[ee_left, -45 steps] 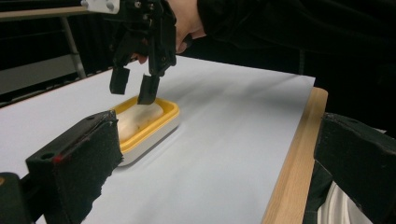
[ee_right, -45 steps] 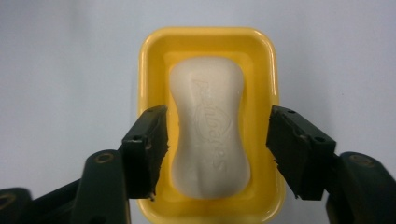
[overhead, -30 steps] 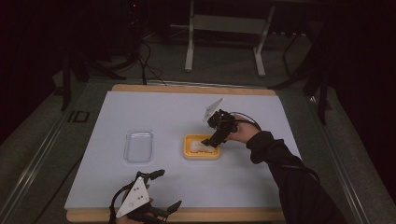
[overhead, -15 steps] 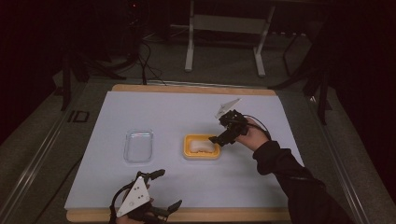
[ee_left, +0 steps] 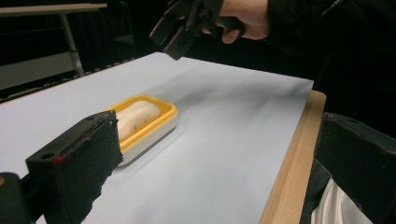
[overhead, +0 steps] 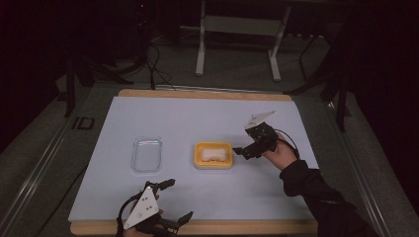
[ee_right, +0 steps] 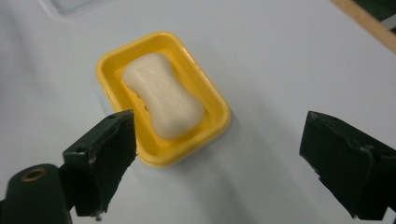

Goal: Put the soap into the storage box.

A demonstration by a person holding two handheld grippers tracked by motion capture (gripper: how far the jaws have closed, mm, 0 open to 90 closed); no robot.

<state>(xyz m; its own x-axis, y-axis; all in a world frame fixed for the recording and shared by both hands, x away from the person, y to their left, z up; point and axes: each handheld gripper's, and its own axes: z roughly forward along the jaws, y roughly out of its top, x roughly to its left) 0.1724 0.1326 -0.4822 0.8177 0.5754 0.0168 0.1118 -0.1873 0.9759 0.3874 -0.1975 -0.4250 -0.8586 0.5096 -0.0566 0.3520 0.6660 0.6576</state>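
Note:
A yellow soap dish (overhead: 198, 157) sits mid-table with a cream bar of soap (overhead: 213, 154) lying in it. My right gripper (overhead: 240, 151) hovers just right of the dish, open and holding nothing. In the right gripper view the soap (ee_right: 163, 95) lies in the dish (ee_right: 215, 125) beyond my right gripper (ee_right: 224, 158), whose jaws stand wide apart. My left gripper (overhead: 179, 199) rests open at the table's near edge. The left gripper view looks past my left gripper (ee_left: 215, 172) to the dish (ee_left: 156, 122), with the right gripper (ee_left: 182, 28) above it.
A clear plastic tray (overhead: 147, 154) lies left of the dish. The white mat (overhead: 163, 118) covers the tabletop, and a wooden edge (overhead: 247, 227) runs along the front. Dark floor and table legs lie beyond the far edge.
My right gripper has drawn back to the right, off the dish, and the soap now lies uncovered in it. The left gripper has stayed where it was.

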